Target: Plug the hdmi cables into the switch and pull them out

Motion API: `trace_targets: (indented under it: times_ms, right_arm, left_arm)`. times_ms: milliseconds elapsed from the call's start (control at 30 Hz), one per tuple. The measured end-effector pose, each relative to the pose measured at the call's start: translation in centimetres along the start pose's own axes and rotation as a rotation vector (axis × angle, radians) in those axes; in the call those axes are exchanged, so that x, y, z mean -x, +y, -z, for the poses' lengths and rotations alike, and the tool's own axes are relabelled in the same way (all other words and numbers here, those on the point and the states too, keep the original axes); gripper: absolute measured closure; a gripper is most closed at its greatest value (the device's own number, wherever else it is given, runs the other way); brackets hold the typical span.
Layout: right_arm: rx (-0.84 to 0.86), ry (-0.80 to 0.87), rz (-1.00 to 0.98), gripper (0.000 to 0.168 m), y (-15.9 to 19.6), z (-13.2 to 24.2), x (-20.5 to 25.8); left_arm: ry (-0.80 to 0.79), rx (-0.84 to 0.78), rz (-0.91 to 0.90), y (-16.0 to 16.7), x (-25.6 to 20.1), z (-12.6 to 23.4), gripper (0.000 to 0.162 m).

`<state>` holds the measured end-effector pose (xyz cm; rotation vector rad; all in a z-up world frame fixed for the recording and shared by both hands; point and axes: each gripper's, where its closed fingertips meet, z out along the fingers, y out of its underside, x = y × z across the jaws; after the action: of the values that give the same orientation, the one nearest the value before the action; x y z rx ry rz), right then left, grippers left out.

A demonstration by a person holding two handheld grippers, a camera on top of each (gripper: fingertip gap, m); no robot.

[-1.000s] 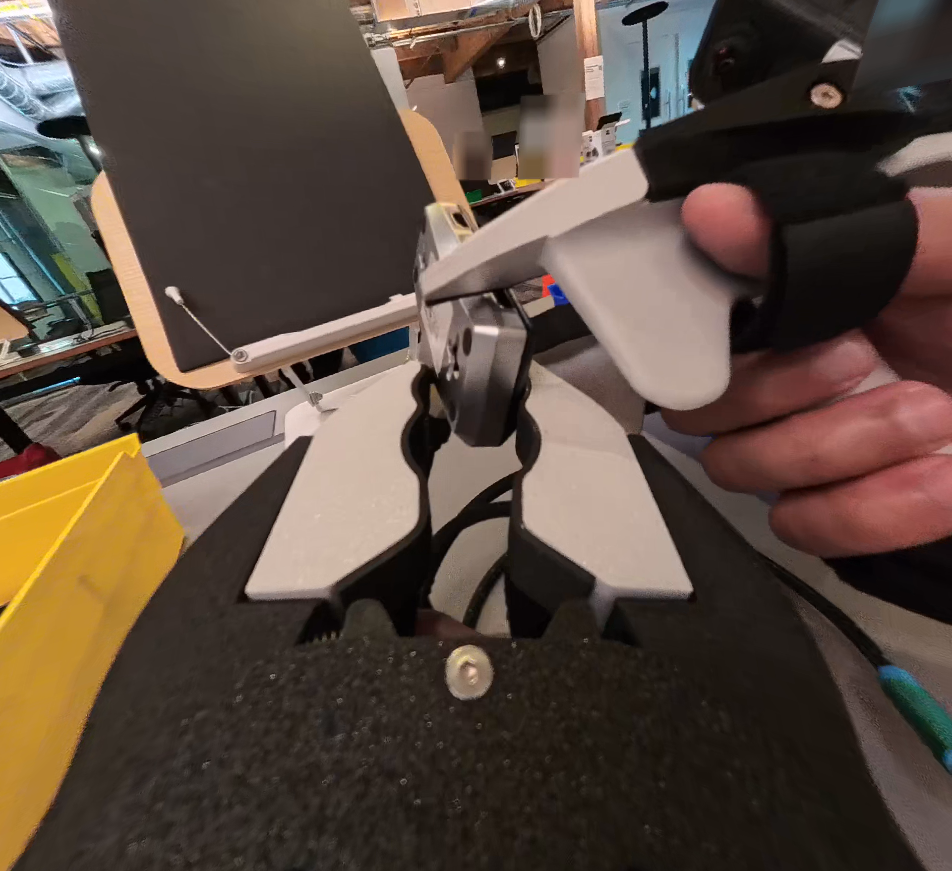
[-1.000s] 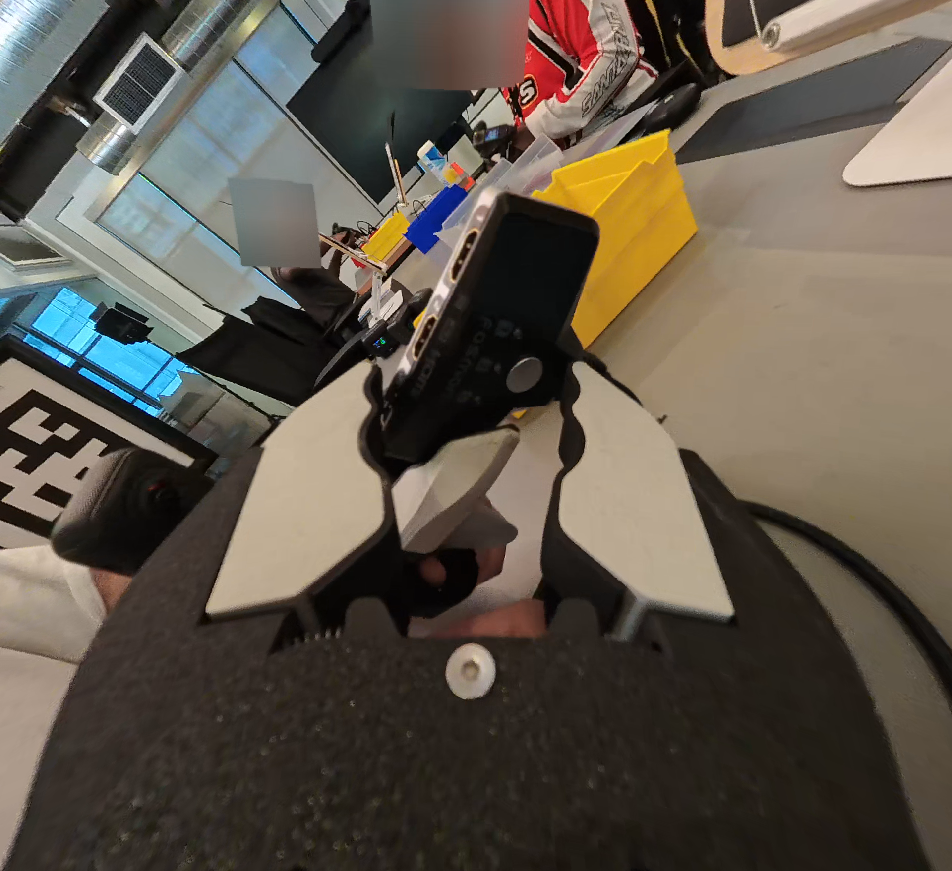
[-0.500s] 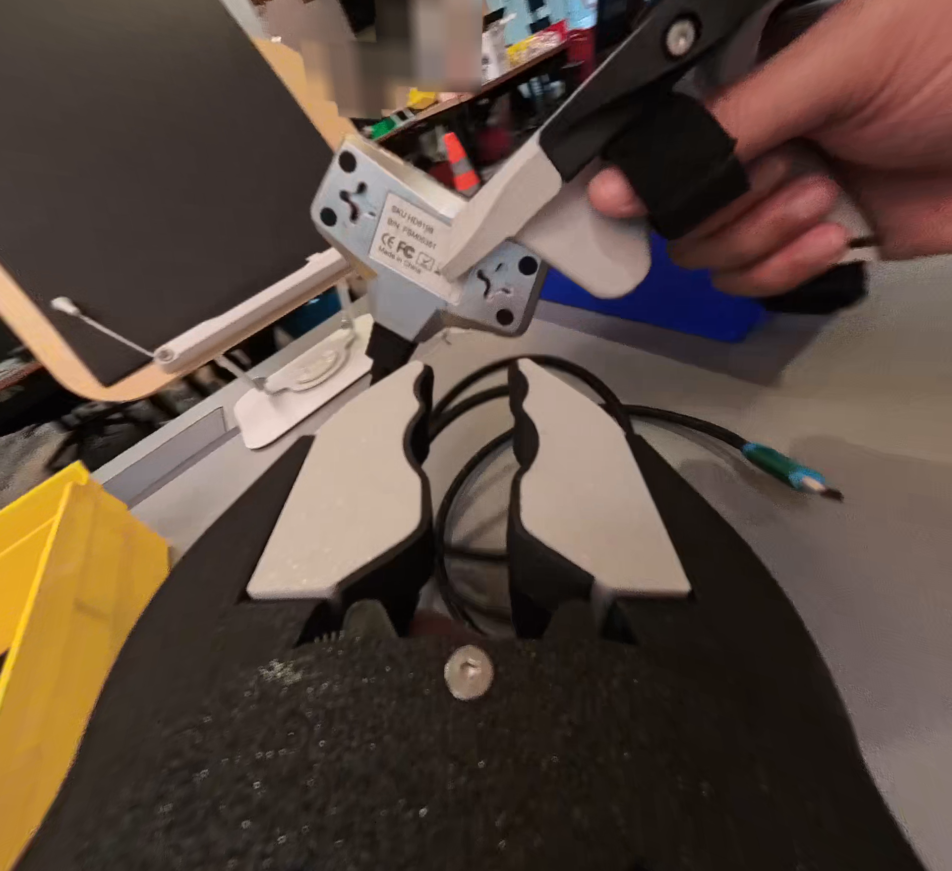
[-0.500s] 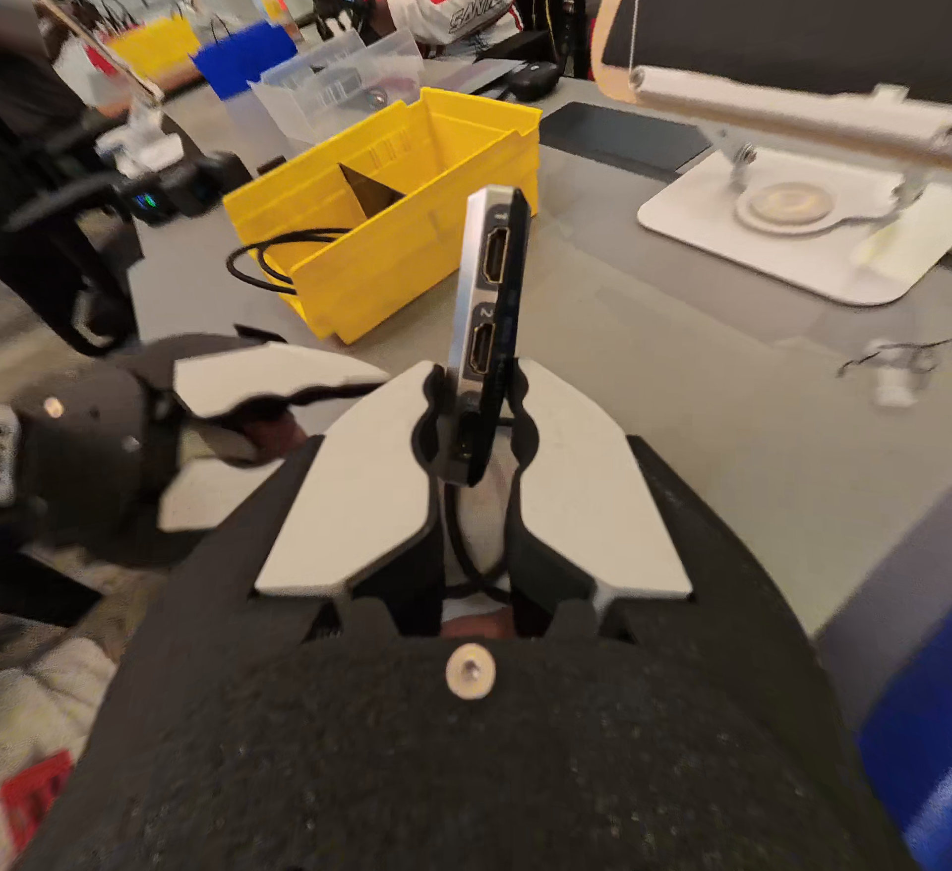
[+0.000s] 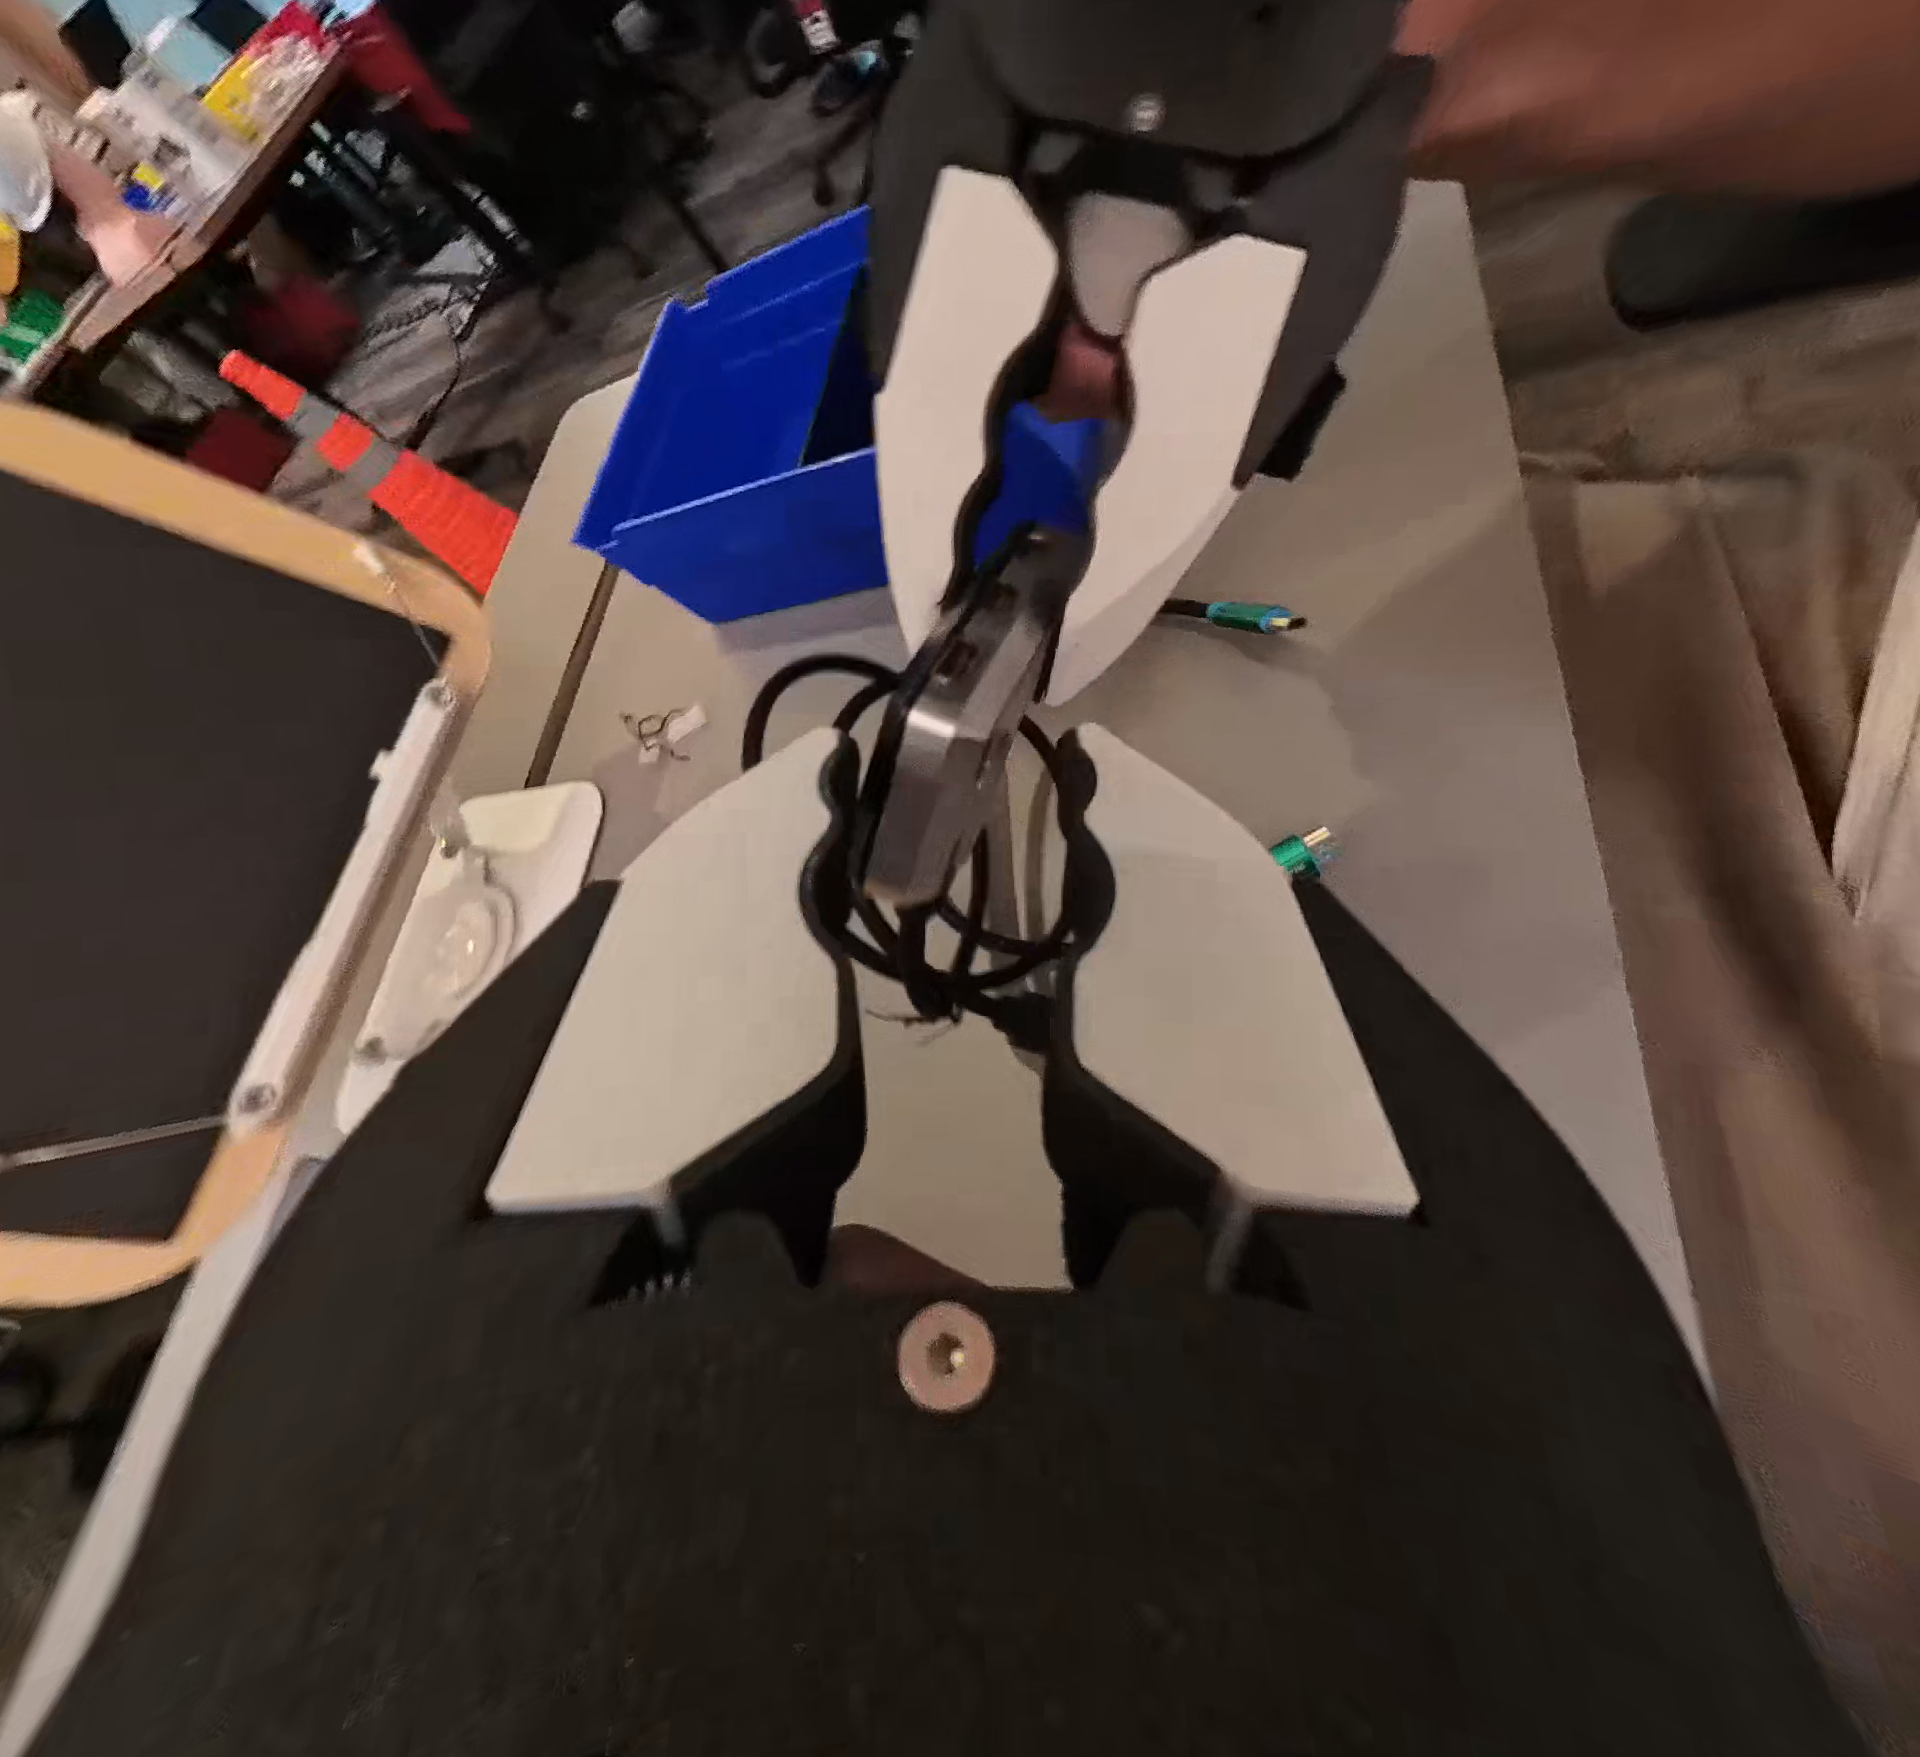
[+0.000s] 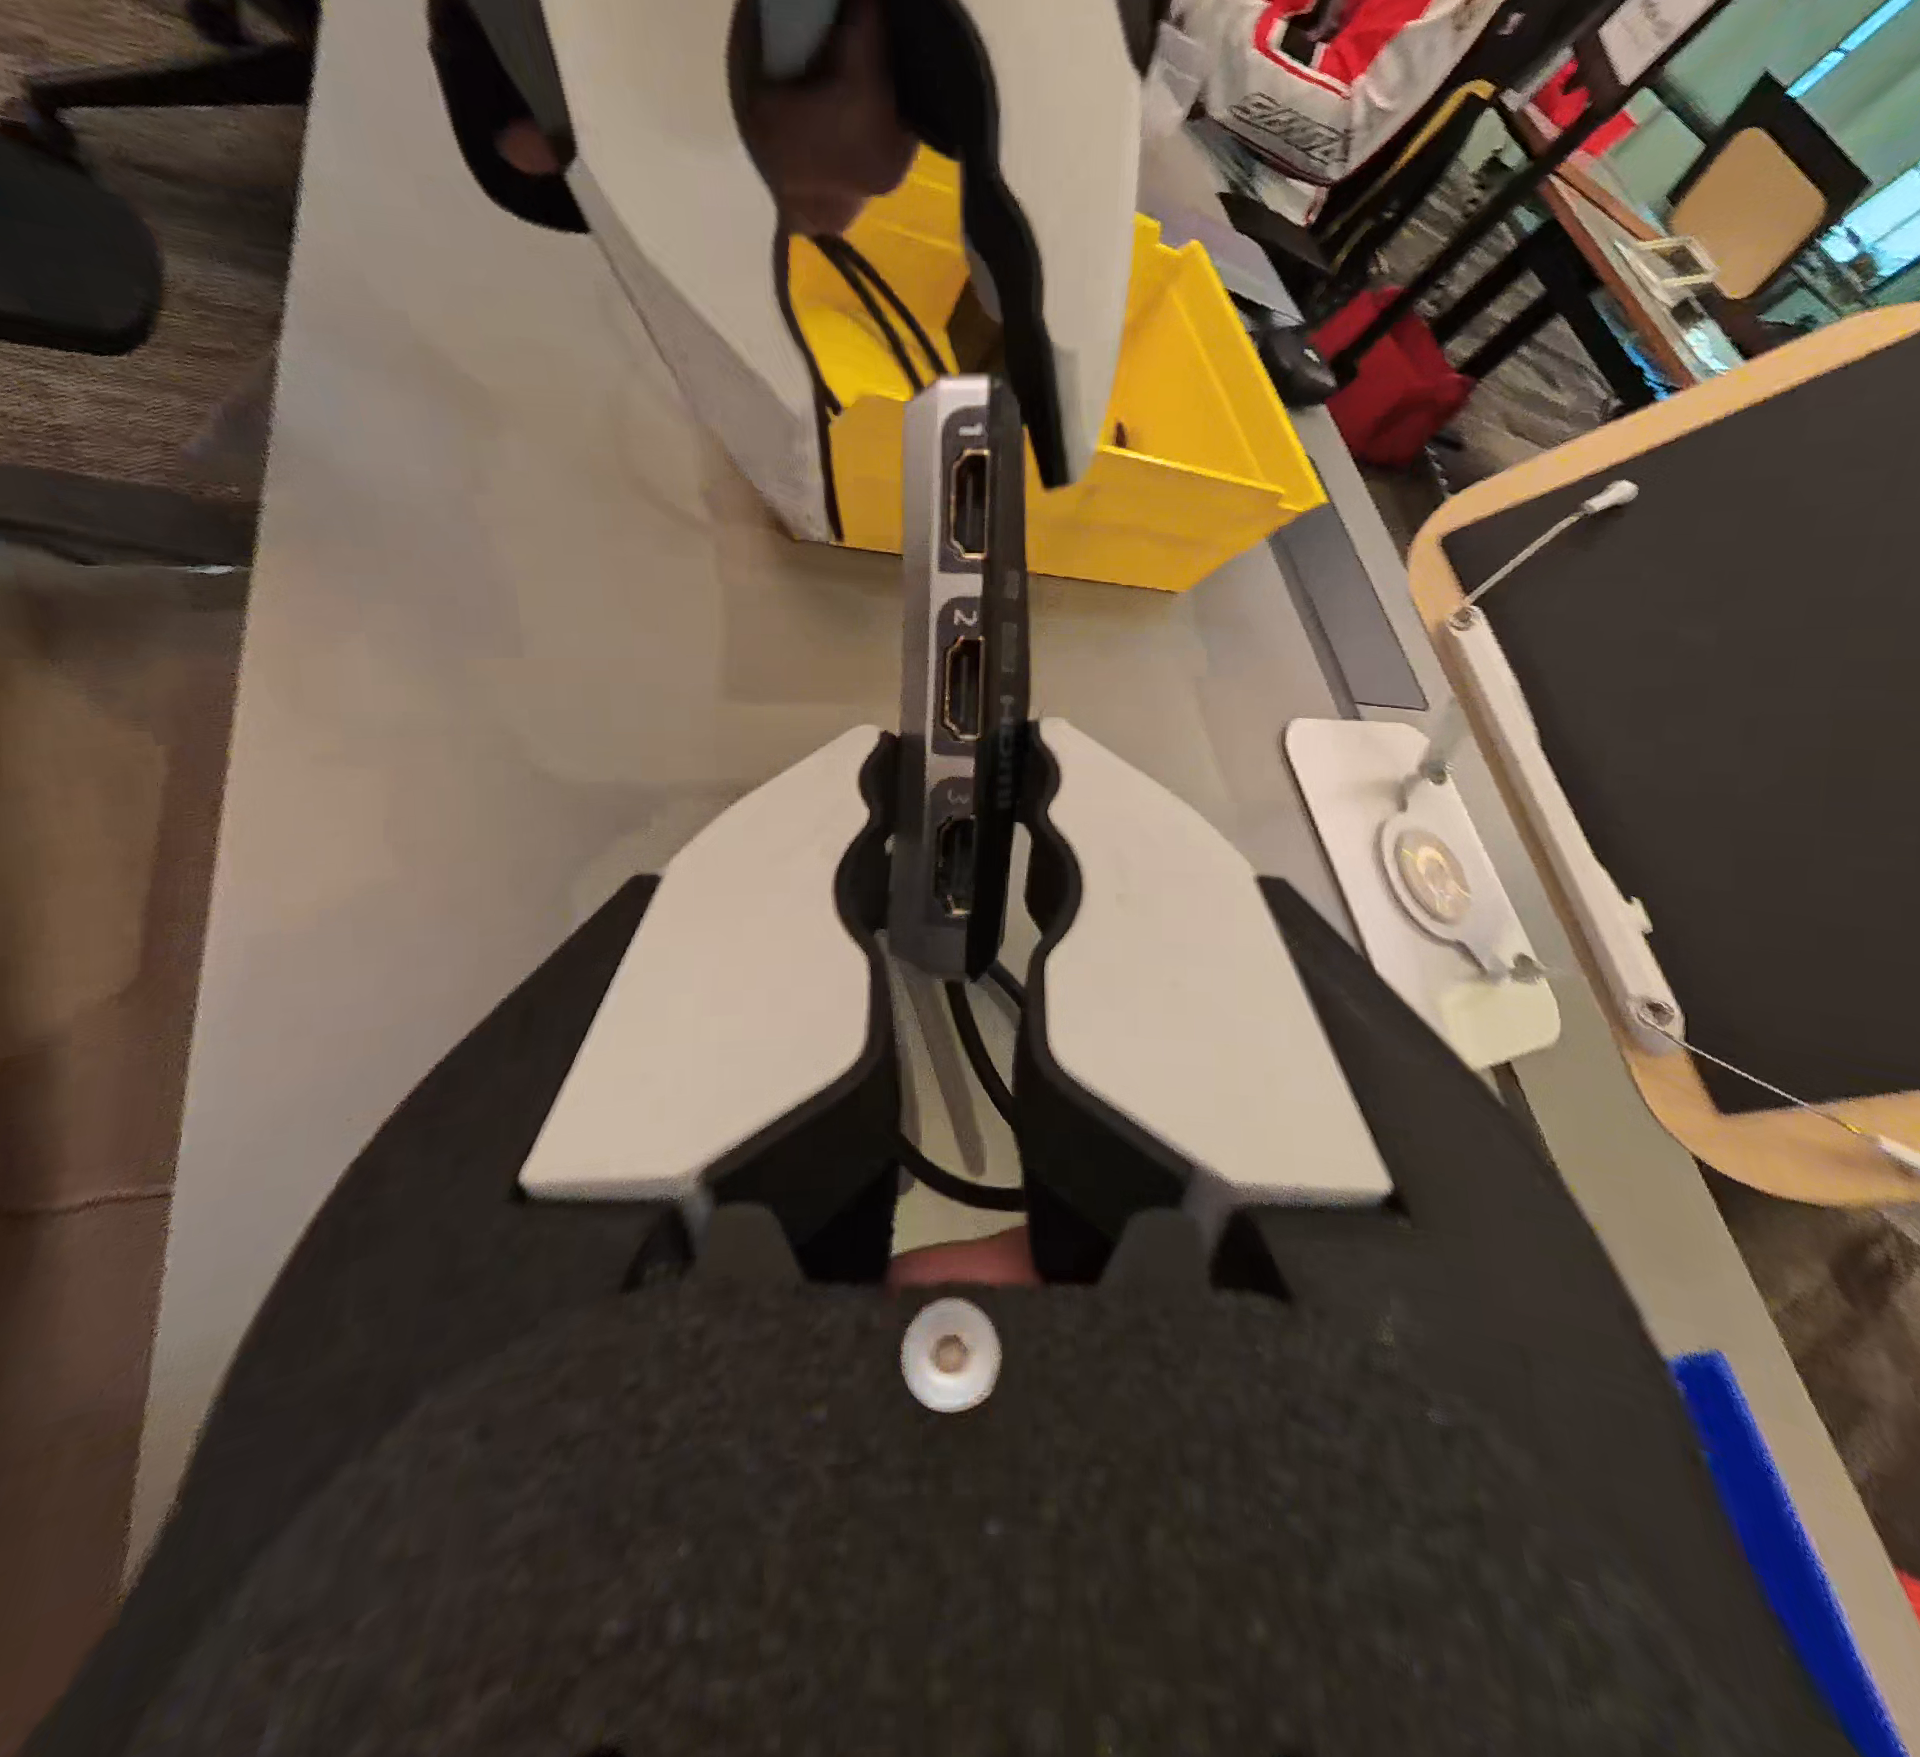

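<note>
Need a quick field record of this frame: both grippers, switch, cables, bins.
right gripper: shut on the switch
switch: held on edge above the table; the three ports facing the right wrist camera are empty
left gripper: open, fingers either side of the switch's end, apart from it
cables: black coil on the table; two green-collared plugs lie loose
bins: blue bin, yellow bin

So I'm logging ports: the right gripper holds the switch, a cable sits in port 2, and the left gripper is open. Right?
Not quite: the right wrist view shows every visible port on the switch empty. The right gripper does hold it, and the left gripper is open.
</note>
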<state>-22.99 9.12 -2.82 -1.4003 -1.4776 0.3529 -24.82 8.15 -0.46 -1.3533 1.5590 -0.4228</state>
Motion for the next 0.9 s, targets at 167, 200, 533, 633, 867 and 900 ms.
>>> trace_targets:
  times_ms: [167,200,533,633,867,900]
  right_arm:
    - [-0.045,-0.095,0.003,0.147,-0.1,0.4,1.6]
    - [-0.050,-0.113,0.004,0.147,-0.1,0.5,1.9]
    - [-0.121,-0.175,0.046,0.147,-0.3,2.1,2.8]
    - [-0.120,-0.168,0.035,0.148,-0.2,2.1,2.4]
    - [-0.080,-0.129,0.017,0.148,0.7,1.5,1.7]
    - [-0.084,-0.103,0.009,0.148,0.8,1.3,1.3]
  left_arm:
    - [0.032,0.004,-0.131,0.1,-1.3,-1.3,0.138]
    - [0.052,-0.012,-0.151,-0.1,-1.8,-1.4,0.140]
    - [0.165,-0.171,-0.177,-2.0,-3.3,-1.8,0.142]
    - [0.160,-0.189,-0.149,-2.1,-3.0,-2.0,0.142]
    - [0.086,-0.150,-0.165,-1.3,-2.3,-2.8,0.142]
    - [0.068,-0.146,-0.178,-1.2,-2.1,-2.9,0.142]
